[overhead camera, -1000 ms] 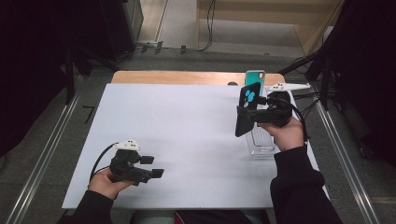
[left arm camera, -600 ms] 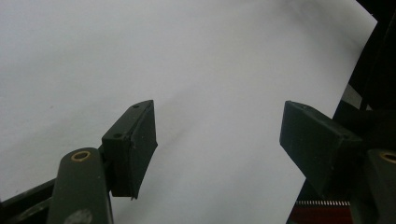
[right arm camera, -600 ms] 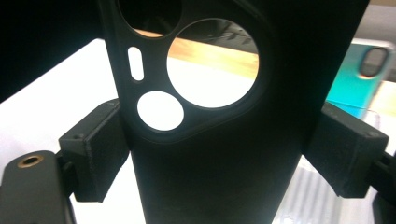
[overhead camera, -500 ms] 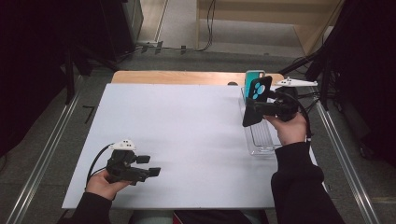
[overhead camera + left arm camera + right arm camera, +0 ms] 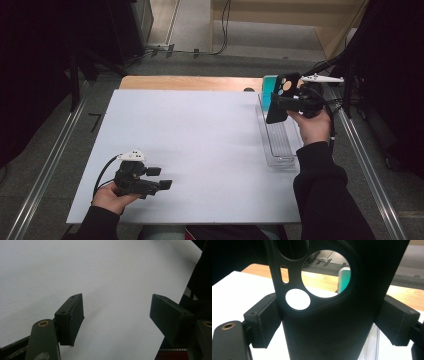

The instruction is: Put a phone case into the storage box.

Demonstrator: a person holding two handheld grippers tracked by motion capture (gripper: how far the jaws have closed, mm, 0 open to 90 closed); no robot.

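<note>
Moved: my right gripper carried the black phone case farther along the clear tray, toward the teal case.
Right grip: clamped on case.
Left gripper: parted, empty, idle.
Next: I judge slotting it.

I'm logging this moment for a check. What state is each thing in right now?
Black phone case: upright, clamped, lifted over the tray.
Right hand-held gripper: shut on the case.
Left hand-held gripper: open, empty, low over the table.
Clear tray: lying flat, near end empty.
Teal phone case: upright at the tray's far end.
</note>
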